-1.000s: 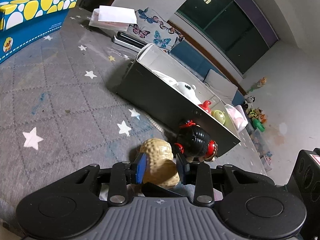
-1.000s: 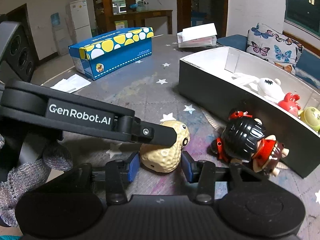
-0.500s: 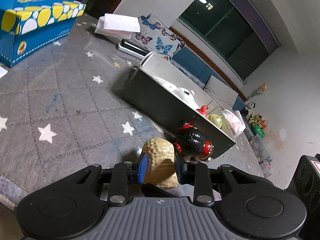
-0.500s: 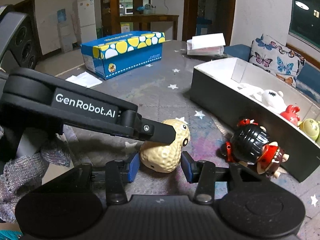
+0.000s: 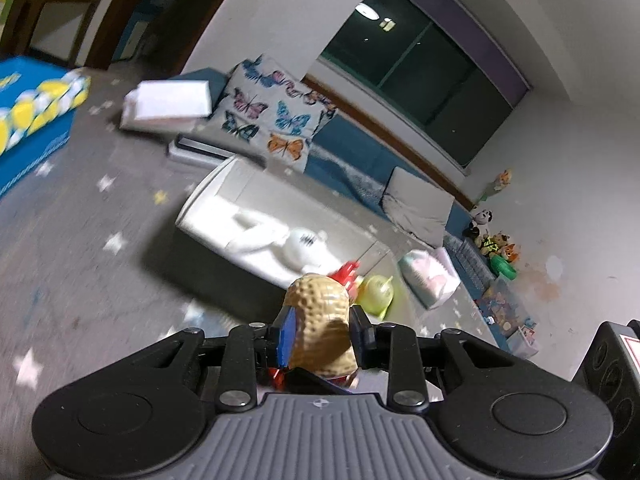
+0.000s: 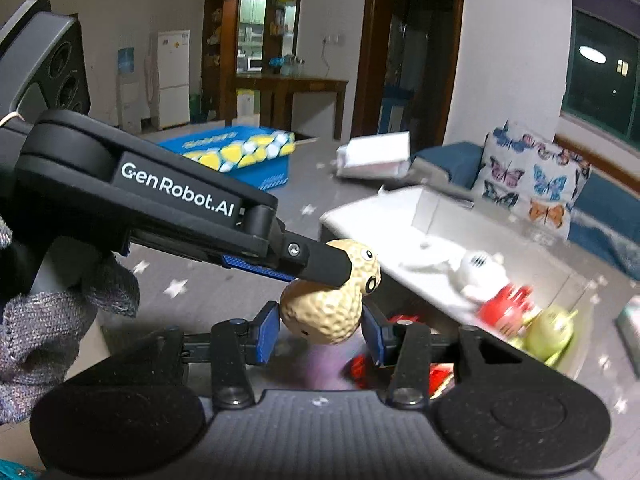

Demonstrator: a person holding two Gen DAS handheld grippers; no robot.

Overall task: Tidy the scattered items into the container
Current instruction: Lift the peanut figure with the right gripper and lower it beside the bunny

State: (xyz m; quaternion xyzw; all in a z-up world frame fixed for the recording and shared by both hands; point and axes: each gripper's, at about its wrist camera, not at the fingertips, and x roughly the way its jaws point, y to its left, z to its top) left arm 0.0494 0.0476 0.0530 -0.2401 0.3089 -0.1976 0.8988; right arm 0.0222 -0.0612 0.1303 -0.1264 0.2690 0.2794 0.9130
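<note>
My left gripper (image 5: 322, 330) is shut on the tan peanut toy (image 5: 322, 328) and holds it in the air, near the long grey box (image 5: 224, 268). The box holds a white plush (image 5: 296, 246), a red toy (image 5: 348, 270) and a green toy (image 5: 376, 288). In the right wrist view the left gripper's finger (image 6: 320, 264) crosses over the peanut toy (image 6: 328, 312), which hangs between my right gripper's (image 6: 320, 326) open fingers without touching the pads. The black-haired doll (image 6: 400, 360) lies mostly hidden below my right gripper, beside the box (image 6: 400, 280).
A blue and yellow tissue box (image 5: 32, 120) stands at the far left of the star-patterned grey cloth (image 5: 80, 280). A white paper packet (image 5: 168, 106) and a butterfly cushion (image 5: 276, 120) lie behind the box. A pink and white bag (image 5: 430, 280) sits past the box's right end.
My left gripper has lifted the peanut toy off the cloth and swung it up toward the box. My right gripper rose alongside it, and the doll dropped below both views.
</note>
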